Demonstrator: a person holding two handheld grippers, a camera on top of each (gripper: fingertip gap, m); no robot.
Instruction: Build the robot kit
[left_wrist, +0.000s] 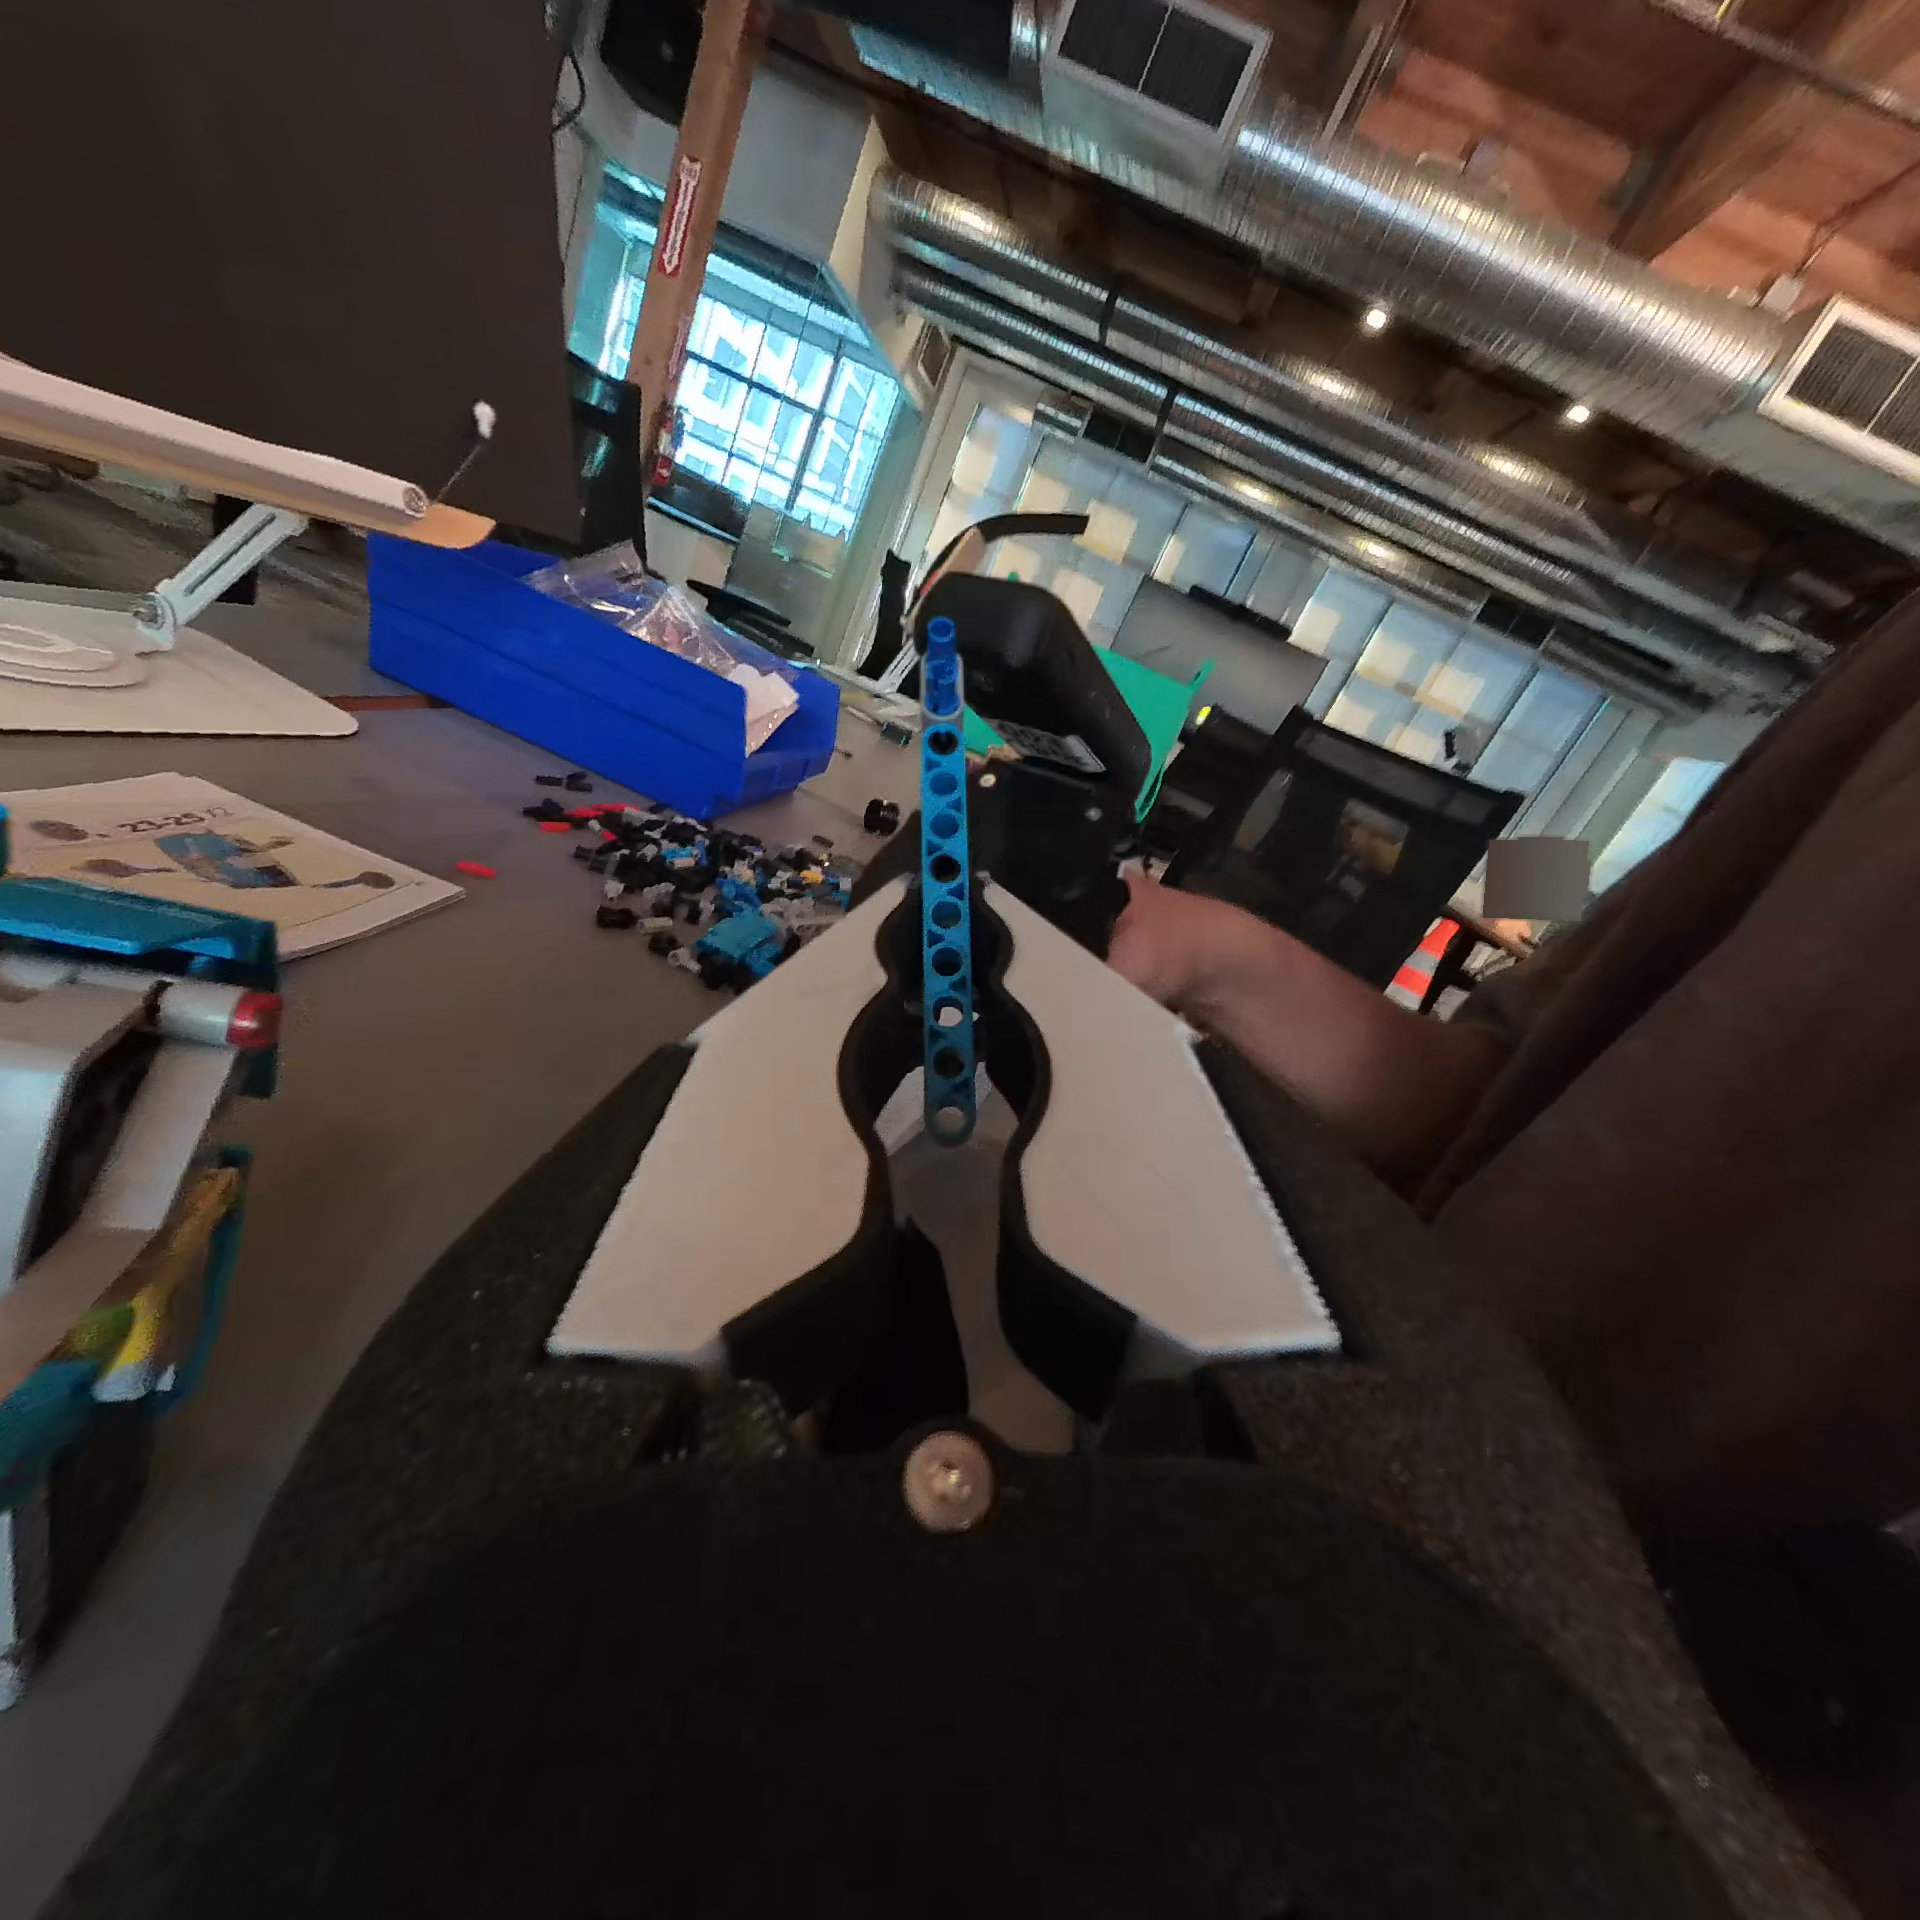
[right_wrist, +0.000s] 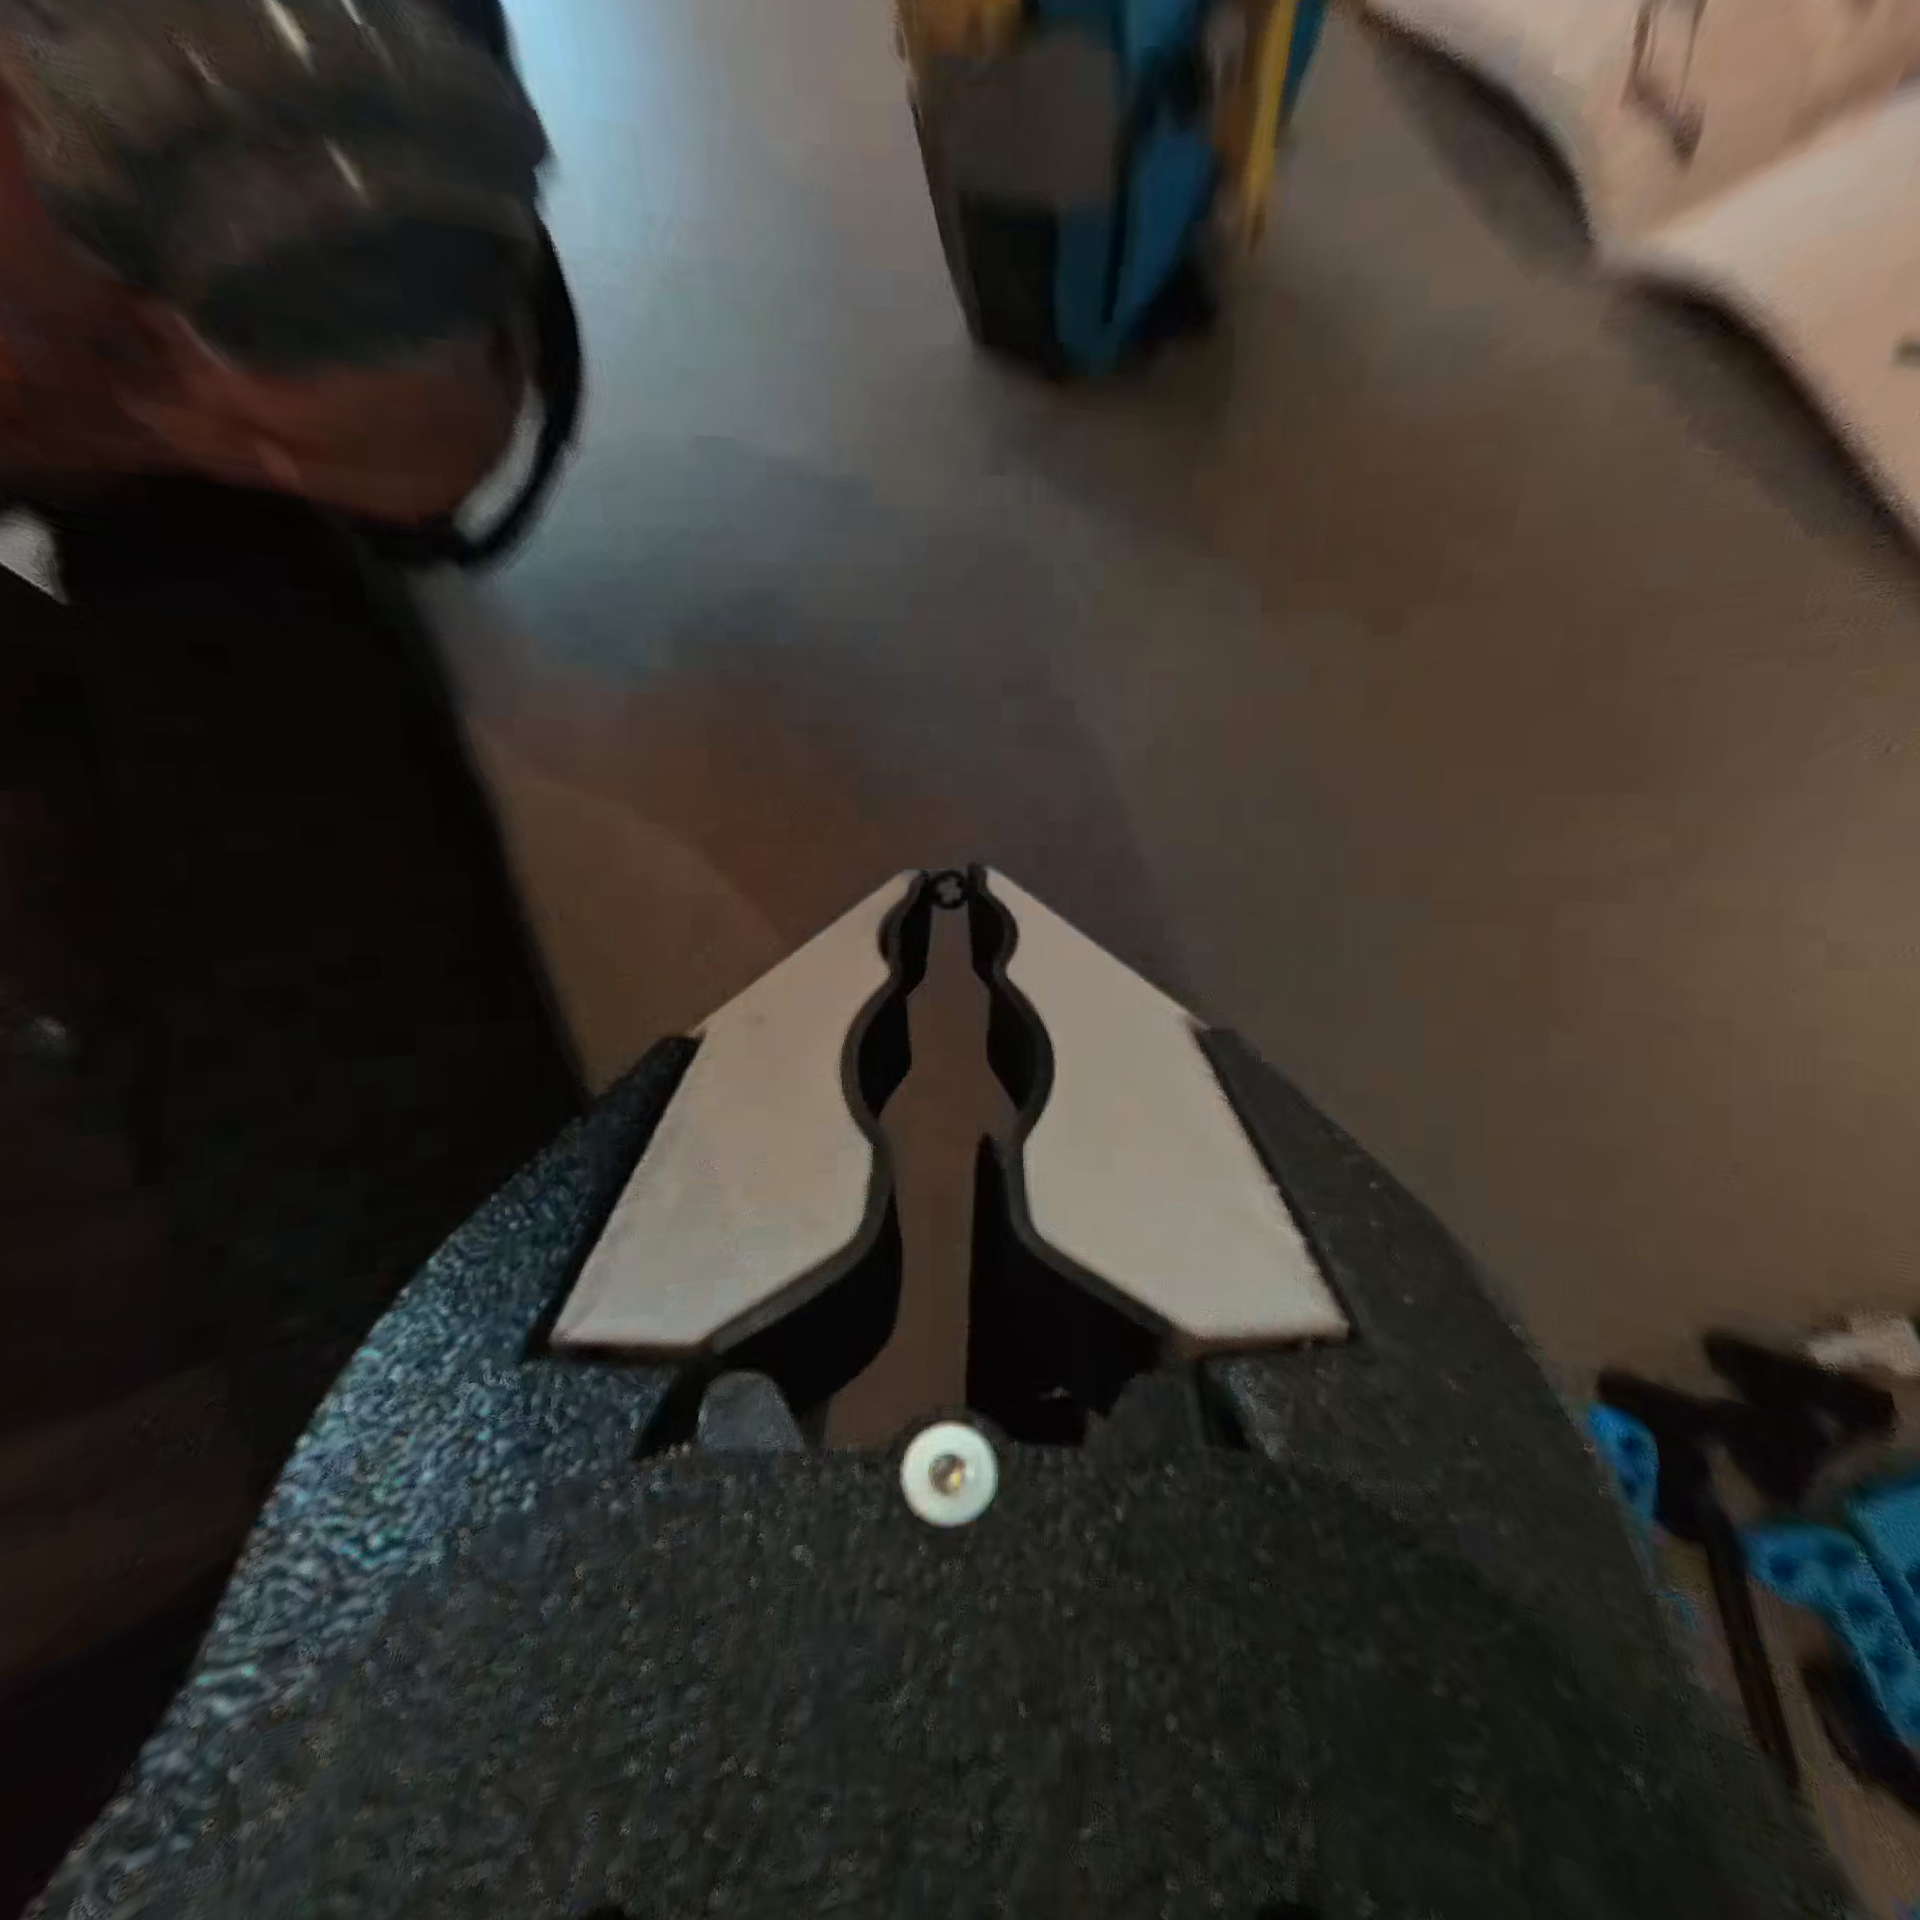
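- Left wrist view: the left tool (left_wrist: 945, 904) is pinching one long blue beam with holes (left_wrist: 945, 883), which stands upright between its pressed-together fingers and carries a blue pin (left_wrist: 940, 649) at its top end.
- At 11 o'clock on the grey counter (left_wrist: 436, 1039) sits one blue bin (left_wrist: 582, 675) holding clear plastic bags (left_wrist: 644, 613).
- Just in front of the bin lies a loose pile of small black, blue and red parts (left_wrist: 707, 883), too many and too small to count.
- At 9 o'clock lies one printed instruction booklet (left_wrist: 229, 852); its writing is left unread.
- Behind the beam, at 1 o'clock, the right tool's body (left_wrist: 1039, 727) shows, with a hand (left_wrist: 1226, 966) on it.
- Right wrist view: blurred. The right tool (right_wrist: 948, 891) is pinching one tiny black pin (right_wrist: 948, 891) at its tips.
- A blue-and-yellow box (right_wrist: 1101, 177) stands at 12 o'clock; blue parts (right_wrist: 1808, 1558) lie at 4 o'clock.
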